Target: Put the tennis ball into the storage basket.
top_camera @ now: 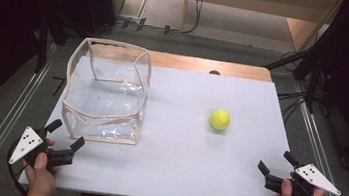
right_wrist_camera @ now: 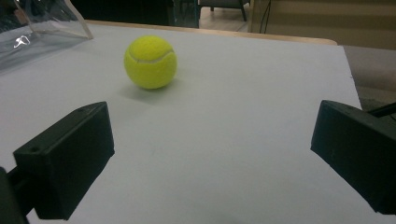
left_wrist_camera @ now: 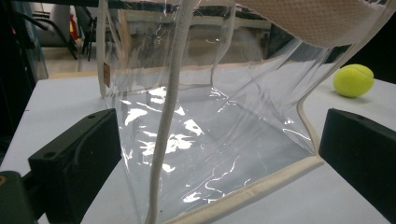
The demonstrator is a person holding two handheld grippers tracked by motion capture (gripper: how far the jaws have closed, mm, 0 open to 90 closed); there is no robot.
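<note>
A yellow tennis ball (top_camera: 220, 119) rests on the white table top (top_camera: 190, 155), right of the middle. A clear plastic bag with cream trim (top_camera: 106, 92) stands open-topped at the left. My left gripper (top_camera: 65, 134) is held at the table's front left corner, jaws wide apart and empty, just short of the bag (left_wrist_camera: 210, 121). My right gripper (top_camera: 277, 162) is at the front right corner, open and empty, with the ball (right_wrist_camera: 150, 62) ahead of it and apart. The ball (left_wrist_camera: 353, 80) also shows beyond the bag in the left gripper view.
The white sheet covers a wooden table whose far edge (top_camera: 206, 65) shows bare. Metal rails (top_camera: 5, 122) run along both sides on the floor. Dark stands and cables (top_camera: 310, 79) sit behind the table at the right.
</note>
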